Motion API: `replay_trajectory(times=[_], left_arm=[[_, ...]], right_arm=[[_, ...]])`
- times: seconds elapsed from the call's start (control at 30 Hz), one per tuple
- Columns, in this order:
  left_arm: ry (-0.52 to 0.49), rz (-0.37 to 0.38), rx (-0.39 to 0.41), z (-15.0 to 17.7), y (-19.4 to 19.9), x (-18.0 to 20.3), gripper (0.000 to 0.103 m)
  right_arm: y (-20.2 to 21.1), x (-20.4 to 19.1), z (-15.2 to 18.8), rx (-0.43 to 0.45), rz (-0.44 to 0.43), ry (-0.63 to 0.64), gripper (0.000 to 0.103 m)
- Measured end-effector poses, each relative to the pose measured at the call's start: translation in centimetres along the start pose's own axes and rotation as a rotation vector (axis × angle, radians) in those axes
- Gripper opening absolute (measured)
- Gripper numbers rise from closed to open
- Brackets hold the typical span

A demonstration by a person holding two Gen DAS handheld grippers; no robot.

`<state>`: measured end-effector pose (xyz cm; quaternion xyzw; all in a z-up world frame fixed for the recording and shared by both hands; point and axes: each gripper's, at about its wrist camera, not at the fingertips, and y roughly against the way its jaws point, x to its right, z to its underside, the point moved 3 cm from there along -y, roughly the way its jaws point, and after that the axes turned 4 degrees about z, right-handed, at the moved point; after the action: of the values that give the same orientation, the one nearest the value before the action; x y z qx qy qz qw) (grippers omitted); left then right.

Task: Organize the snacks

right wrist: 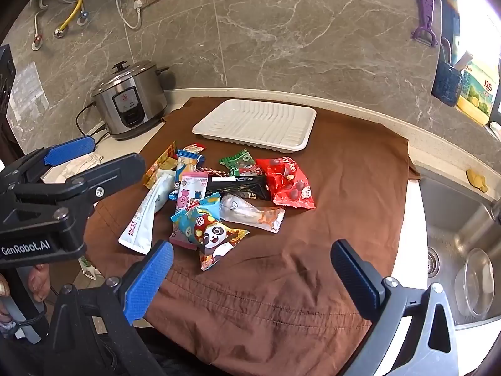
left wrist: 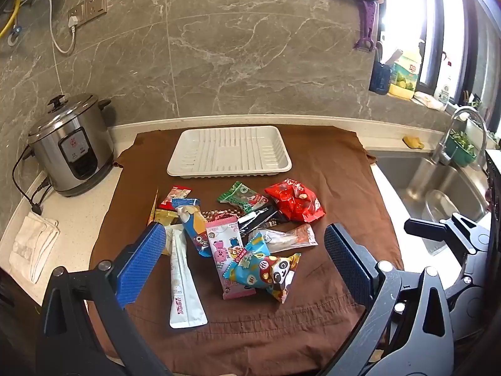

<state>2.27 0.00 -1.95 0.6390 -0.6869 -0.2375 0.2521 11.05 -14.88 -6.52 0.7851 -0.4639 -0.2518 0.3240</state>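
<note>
A pile of snack packets lies on a brown cloth (left wrist: 281, 329). It includes a panda packet (left wrist: 269, 274) (right wrist: 216, 235), a red bag (left wrist: 294, 202) (right wrist: 288, 181), a long white pouch (left wrist: 183, 282) (right wrist: 147, 216), a pink packet (left wrist: 224, 244) and a green packet (left wrist: 242, 195). Behind the pile sits a white ribbed tray (left wrist: 175, 166) (right wrist: 250, 142) with nothing in it. My left gripper (left wrist: 244, 227) hovers open over the pile's near side, holding nothing. My right gripper (right wrist: 250, 244) is open above the cloth, just in front of the panda packet.
A steel rice cooker (left wrist: 72, 153) (right wrist: 131, 103) stands at the back left, with a folded white towel (left wrist: 31, 250) near it. A sink (left wrist: 438, 188) holding a clear bowl (right wrist: 476, 282) lies to the right. A hand (right wrist: 34, 282) grips the left gripper's handle.
</note>
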Motion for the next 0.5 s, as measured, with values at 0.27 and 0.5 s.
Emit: replay_trajectory(times=[0.27, 0.5], left_arm=[[-0.002, -0.001, -0.001, -0.01, -0.06, 0.03, 0.103], [-0.001, -0.001, -0.001, -0.01, -0.03, -0.02, 0.103]], right_arm=[[0.02, -0.21, 0.02, 0.0, 0.0, 0.001, 0.103], [0.03, -0.32, 0.05, -0.001, 0.0, 0.0, 0.103]])
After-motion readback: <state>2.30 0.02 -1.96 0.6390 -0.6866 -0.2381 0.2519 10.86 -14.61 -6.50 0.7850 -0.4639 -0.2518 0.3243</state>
